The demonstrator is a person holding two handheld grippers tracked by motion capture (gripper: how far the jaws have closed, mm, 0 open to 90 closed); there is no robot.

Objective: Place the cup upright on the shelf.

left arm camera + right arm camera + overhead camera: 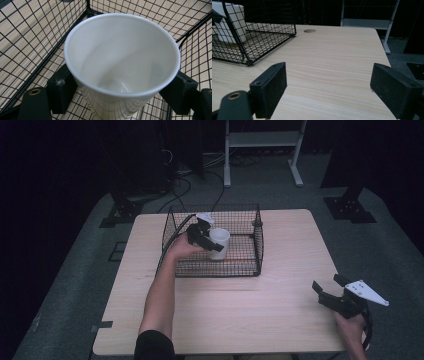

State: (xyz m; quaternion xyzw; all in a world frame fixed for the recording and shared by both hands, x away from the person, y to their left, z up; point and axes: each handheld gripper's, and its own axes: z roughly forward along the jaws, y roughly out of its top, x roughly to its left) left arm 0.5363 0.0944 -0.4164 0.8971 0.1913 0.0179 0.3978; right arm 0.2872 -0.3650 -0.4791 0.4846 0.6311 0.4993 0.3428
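A white cup (219, 243) stands upright inside a black wire basket (215, 268) at the back middle of the wooden table (240, 315). My left gripper (212, 240) reaches into the basket from the left, shut on the cup. In the left gripper view the empty cup (120, 57) sits between the two black pads (61, 87), both pressed on its wall, with the basket mesh (30, 37) around it. My right gripper (327, 284) hovers open over the table's front right corner. In the right gripper view its gripper (329, 85) holds nothing, and the basket (262, 37) and cup (233, 22) lie far left.
A white frame (262, 140) stands on the floor beyond the table. Black stand bases sit at the back left (120, 210) and back right (350, 205), with cables between them. A round hole (309, 30) marks the tabletop near the basket.
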